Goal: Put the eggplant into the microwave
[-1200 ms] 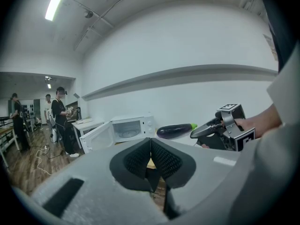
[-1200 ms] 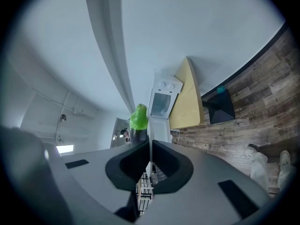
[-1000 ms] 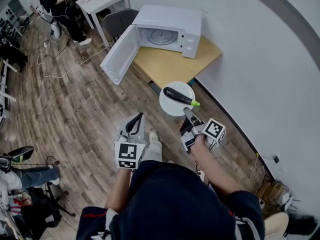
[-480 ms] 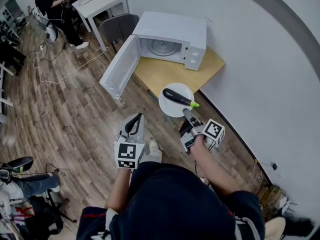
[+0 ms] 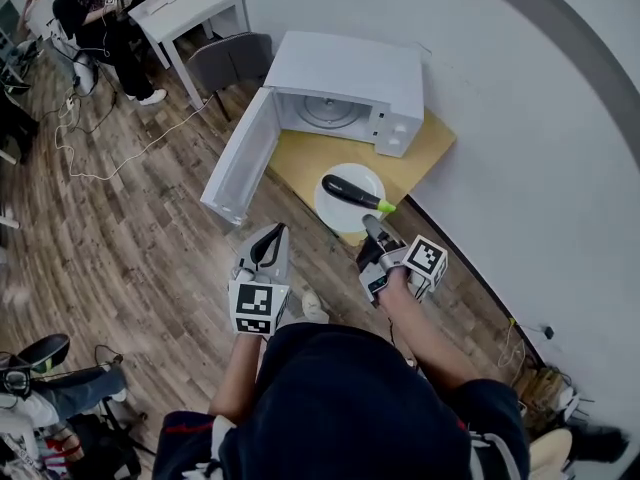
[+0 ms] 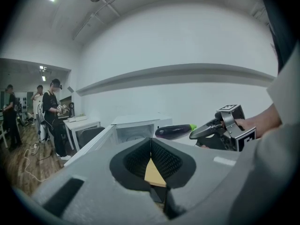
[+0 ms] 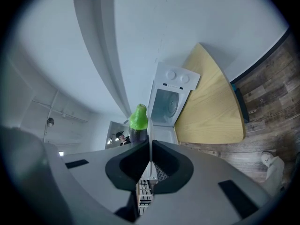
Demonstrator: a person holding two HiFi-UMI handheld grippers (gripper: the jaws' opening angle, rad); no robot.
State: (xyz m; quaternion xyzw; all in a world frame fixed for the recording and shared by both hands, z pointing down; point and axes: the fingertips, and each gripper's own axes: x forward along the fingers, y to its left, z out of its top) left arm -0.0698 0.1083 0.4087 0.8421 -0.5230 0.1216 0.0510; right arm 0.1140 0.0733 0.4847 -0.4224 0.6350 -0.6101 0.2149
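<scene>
Your right tongs (image 5: 372,230) are clamped on the plate (image 5: 340,215) rim at its 5 o'clock. The eggplant (image 5: 352,193) lies across the plate, green tip toward 4 o'clock. Since a second ago the plate has come over the tabletop's (image 5: 300,153) near edge, closer to the open microwave (image 5: 345,68) at 12 o'clock. Your left tongs (image 5: 272,236) are together and empty.

A glossy dark eggplant (image 5: 352,193) lies on a smooth white plate (image 5: 340,218), above matt pale-wood table (image 5: 300,153) and grained plank floor (image 5: 130,228).
</scene>
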